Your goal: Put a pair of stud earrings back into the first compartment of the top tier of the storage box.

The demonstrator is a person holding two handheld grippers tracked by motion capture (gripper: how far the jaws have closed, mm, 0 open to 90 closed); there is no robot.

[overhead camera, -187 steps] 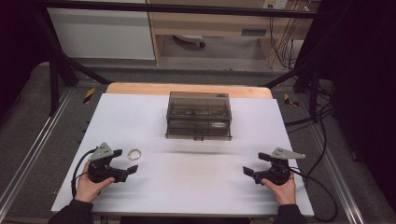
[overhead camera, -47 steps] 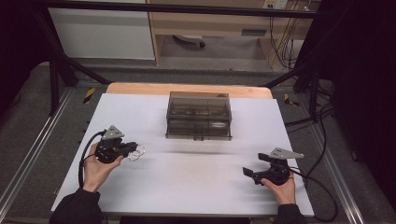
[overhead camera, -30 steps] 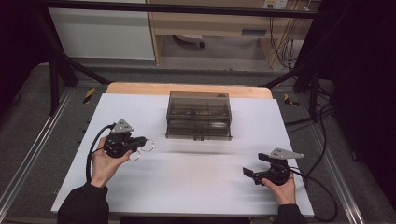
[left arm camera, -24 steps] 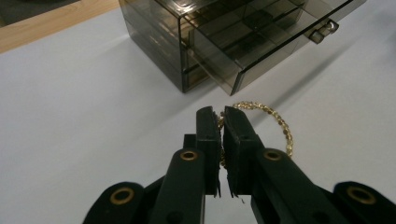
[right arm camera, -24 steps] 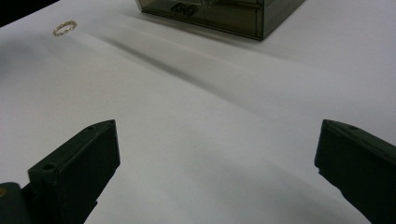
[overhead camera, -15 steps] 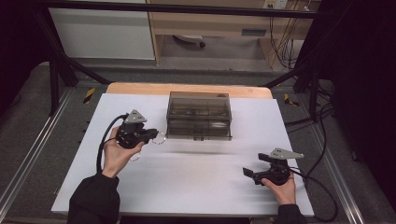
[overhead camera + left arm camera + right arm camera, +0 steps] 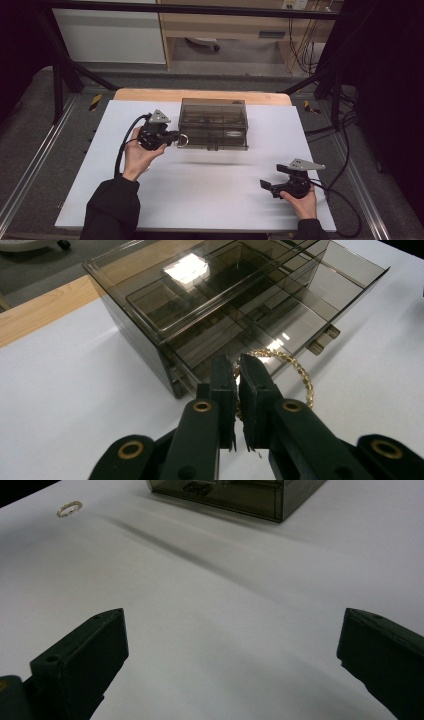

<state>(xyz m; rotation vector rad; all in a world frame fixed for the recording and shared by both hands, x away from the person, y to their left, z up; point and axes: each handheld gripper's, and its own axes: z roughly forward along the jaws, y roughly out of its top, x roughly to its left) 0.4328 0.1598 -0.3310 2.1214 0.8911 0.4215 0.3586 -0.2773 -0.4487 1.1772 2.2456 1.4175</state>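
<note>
A gold chain bracelet [image 7: 300, 377] hangs as a loop from my left gripper [image 7: 239, 365], whose jaws are shut on it. The left gripper [image 7: 172, 137] is held above the table just left of a smoky clear plastic organiser box [image 7: 214, 122], and the bracelet [image 7: 183, 140] dangles against the box's front left corner. Through the box [image 7: 225, 295] walls I see dividers and drawers. My right gripper [image 7: 264, 186] rests on the table at the front right with its jaws wide apart and nothing between them. In the right gripper view [image 7: 233, 615] a small gold ring [image 7: 69, 508] lies on the white table far off.
The white table top [image 7: 210, 200] has a wooden strip [image 7: 150, 95] along its far edge behind the box [image 7: 240, 492]. Black cables trail from both grippers. Metal rails and frame posts stand beside the table on both sides.
The left hand has carried the bracelet up and to the right, from the table's left part to the box's front left corner. The right gripper has stayed put.
</note>
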